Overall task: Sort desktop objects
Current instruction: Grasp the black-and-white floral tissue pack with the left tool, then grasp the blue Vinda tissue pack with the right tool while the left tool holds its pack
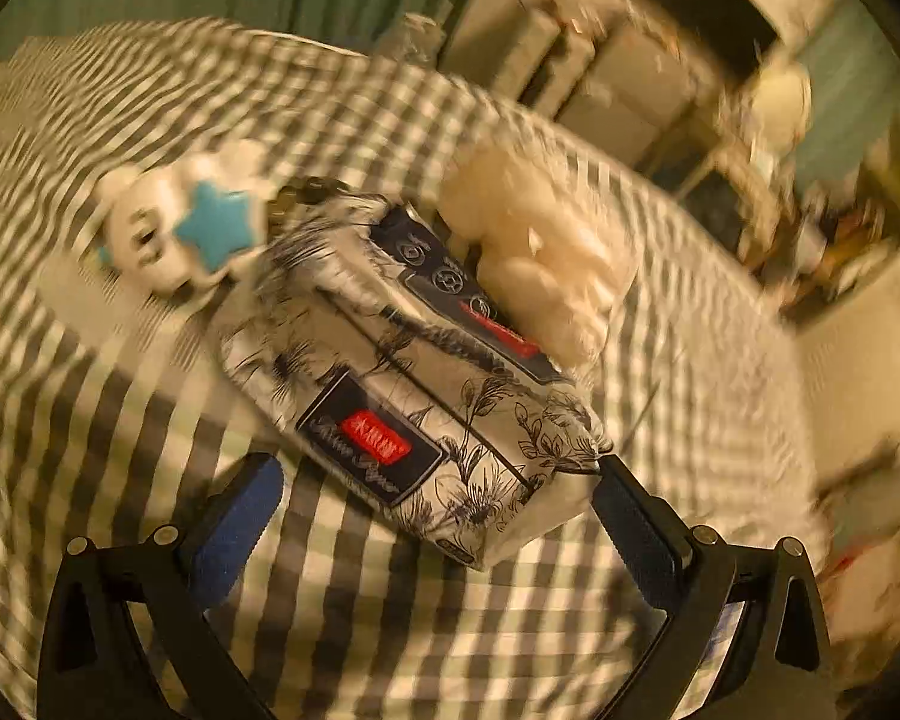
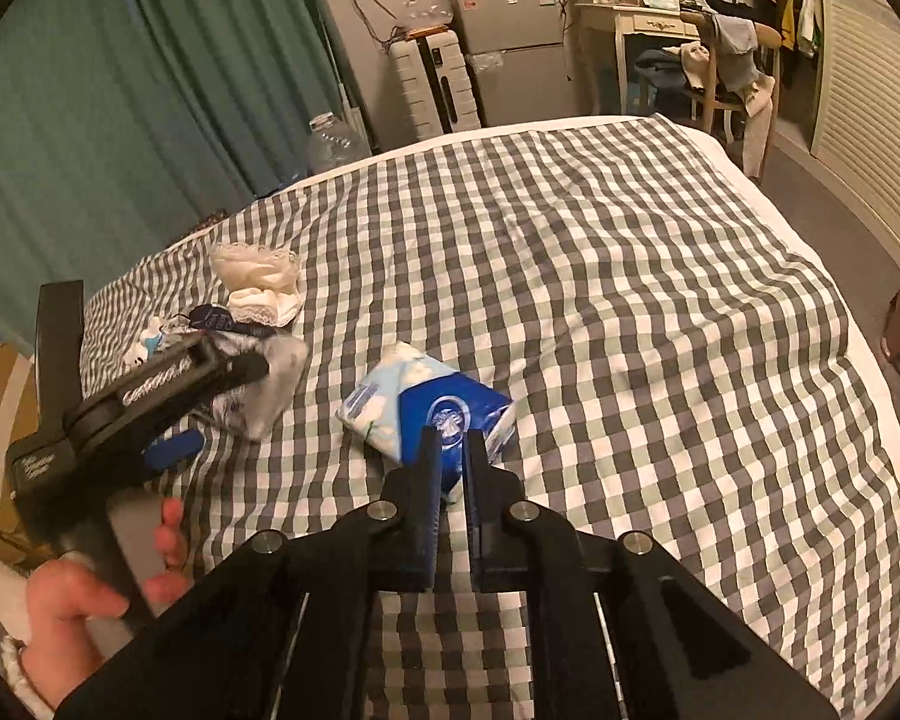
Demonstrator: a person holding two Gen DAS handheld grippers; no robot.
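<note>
Right wrist view: right gripper (image 2: 450, 441) clenched on the blue tissue pack (image 2: 429, 405) — left gripper (image 1: 435, 483) spread wide beside the floral tissue pack (image 1: 414, 372).

Room lit in warm, dim yellowish light. A bed (image 2: 630, 312) fills the near and middle ground, covered by a grey, pale green and white checked sheet, lightly wrinkled. A teal-green curtain (image 2: 120, 120) hangs in folds along the far left. Against the far wall stand a ribbed grey suitcase (image 2: 432, 87), upright, and just right of it a small grey fridge (image 2: 513, 54). A clear plastic water jug (image 2: 333, 141) sits near the curtain's edge. Further right is a cream dressing table (image 2: 630, 24), with a wooden chair (image 2: 726, 72) draped in clothes beside it. White louvred doors (image 2: 870, 90) line the right wall. The floor at right is grey.
</note>
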